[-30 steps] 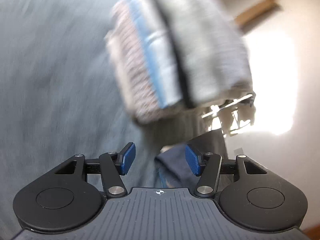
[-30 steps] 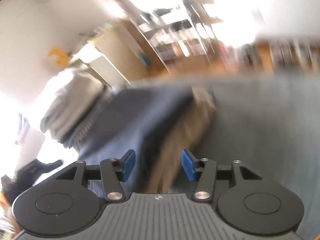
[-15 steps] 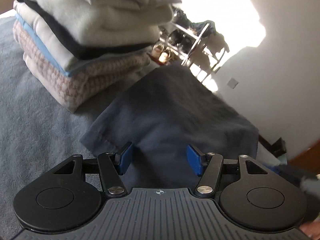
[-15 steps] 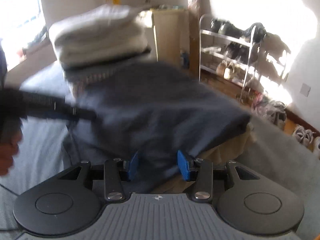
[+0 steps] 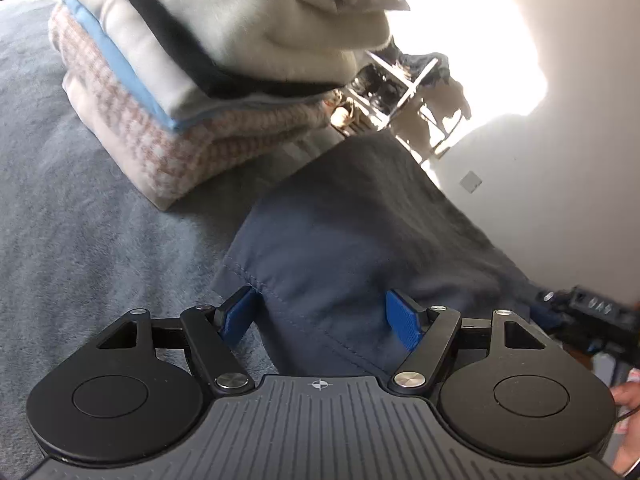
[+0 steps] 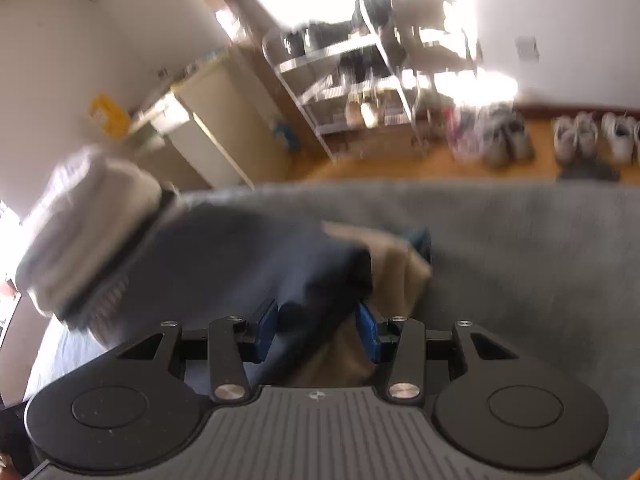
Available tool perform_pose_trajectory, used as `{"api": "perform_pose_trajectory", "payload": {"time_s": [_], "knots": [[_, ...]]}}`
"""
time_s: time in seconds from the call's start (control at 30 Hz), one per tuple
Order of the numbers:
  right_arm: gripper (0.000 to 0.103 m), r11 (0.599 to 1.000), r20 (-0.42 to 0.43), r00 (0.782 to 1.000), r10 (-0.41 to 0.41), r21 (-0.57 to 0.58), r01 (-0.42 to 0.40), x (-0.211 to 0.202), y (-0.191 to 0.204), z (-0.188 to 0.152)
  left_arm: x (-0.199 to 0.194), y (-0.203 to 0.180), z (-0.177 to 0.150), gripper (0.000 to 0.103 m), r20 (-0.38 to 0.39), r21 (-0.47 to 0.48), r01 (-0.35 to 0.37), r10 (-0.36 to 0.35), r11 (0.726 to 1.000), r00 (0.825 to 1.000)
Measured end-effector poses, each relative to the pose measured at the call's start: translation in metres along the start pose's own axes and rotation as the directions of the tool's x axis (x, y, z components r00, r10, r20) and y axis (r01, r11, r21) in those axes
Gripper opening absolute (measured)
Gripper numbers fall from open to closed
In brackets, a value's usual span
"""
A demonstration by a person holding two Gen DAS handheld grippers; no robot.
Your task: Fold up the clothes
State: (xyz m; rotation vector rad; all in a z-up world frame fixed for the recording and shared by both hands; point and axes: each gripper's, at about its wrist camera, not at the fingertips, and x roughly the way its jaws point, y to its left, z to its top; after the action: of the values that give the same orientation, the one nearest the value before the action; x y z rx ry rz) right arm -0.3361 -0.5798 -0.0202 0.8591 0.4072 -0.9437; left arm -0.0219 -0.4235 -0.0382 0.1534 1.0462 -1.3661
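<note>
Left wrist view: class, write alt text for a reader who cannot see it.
An open left gripper straddles the hemmed edge of a navy garment lying on a grey blanket. Behind it stands a stack of folded clothes.

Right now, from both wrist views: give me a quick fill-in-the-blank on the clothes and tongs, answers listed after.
1. The left tongs are ____, straddling the hem of the navy garment.
2. The bottom layer of the folded stack is a pink-and-white ____ pattern.
3. Under the navy garment, by the right tongs, lies a ____-coloured garment.
4. Everything rests on a ____ blanket.

Missing words: open; checked; tan; grey
</note>
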Motion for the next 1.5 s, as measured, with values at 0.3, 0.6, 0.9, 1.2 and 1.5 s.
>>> {"api": "perform_pose_trajectory", "payload": {"time_s": [0.3,0.6,0.9,1.2,1.5], "knots": [[0.046,0.976,-0.021,1.0,0.016,-0.217,-0.02,-0.002,0.071,0.017,-0.038,0.013,0.013,0.071,0.007,-0.053,-0.023,0.024,0.998,1.0],[0.047,0.762,-0.104,0.992,-0.066,-0.648,-0.017,-0.038,0.157,-0.067,-0.111,0.033,-0.004,0.071,0.027,-0.058,-0.12,0.121,0.991,0.992],[0.063,0.842,-0.156,0.985,-0.08,-0.539,-0.017,-0.121,0.184,-0.114,-0.208,0.014,-0.063,0.077,0.084,0.001,-0.169,0.168,0.986,0.982],[0.079,0.892,-0.125,0.986,-0.111,-0.449,0.044,-0.193,0.186,-0.155,-0.276,-0.035,-0.129,0.103,0.277,0.015,-0.244,0.231,0.97,0.933],[0.097,0.909,-0.076,0.995,-0.071,-0.415,0.033,-0.236,0.182,-0.17,-0.303,-0.068,-0.143,0.103,0.307,-0.031,-0.386,0.376,0.922,0.874]]}}
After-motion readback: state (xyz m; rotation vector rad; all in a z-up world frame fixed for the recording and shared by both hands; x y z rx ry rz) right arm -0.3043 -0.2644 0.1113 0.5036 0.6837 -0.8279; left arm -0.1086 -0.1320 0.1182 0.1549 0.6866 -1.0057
